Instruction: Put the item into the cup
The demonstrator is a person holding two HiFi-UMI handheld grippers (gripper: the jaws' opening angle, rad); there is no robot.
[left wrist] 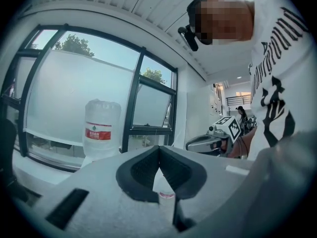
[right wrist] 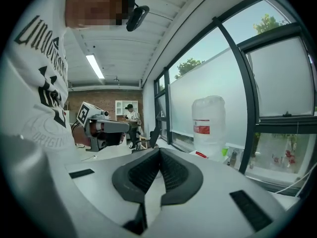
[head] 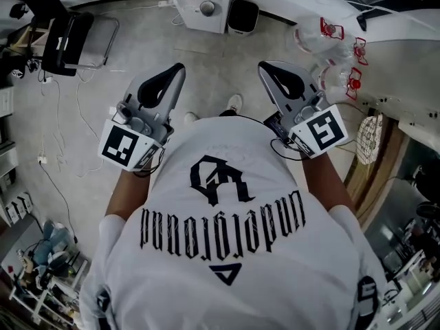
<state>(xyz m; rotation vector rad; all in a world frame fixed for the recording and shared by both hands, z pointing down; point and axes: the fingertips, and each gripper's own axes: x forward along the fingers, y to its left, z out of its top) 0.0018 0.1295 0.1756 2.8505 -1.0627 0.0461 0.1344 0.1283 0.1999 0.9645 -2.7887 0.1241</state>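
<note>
No cup and no item to put in it show in any view. I hold both grippers up in front of the person's white printed shirt (head: pixel 227 232), above the floor. My left gripper (head: pixel 177 68) has its jaws together at the tips, with nothing between the dark pads (left wrist: pixel 141 170). My right gripper (head: pixel 264 65) is shut too, and its pads (right wrist: pixel 173 172) are empty. Each gripper view shows the other gripper: the right gripper (left wrist: pixel 216 138) with its marker cube, and the left gripper (right wrist: pixel 101 128).
Below lies a grey floor (head: pixel 206 67) with cables, a black chair (head: pixel 72 36), a white cabinet (head: pixel 203 2), a black bin (head: pixel 242 16) and clear water bottles (head: pixel 320 36). A large water jug (left wrist: pixel 101 128) (right wrist: pixel 208 125) stands by the windows. A person (right wrist: pixel 131 115) stands far back.
</note>
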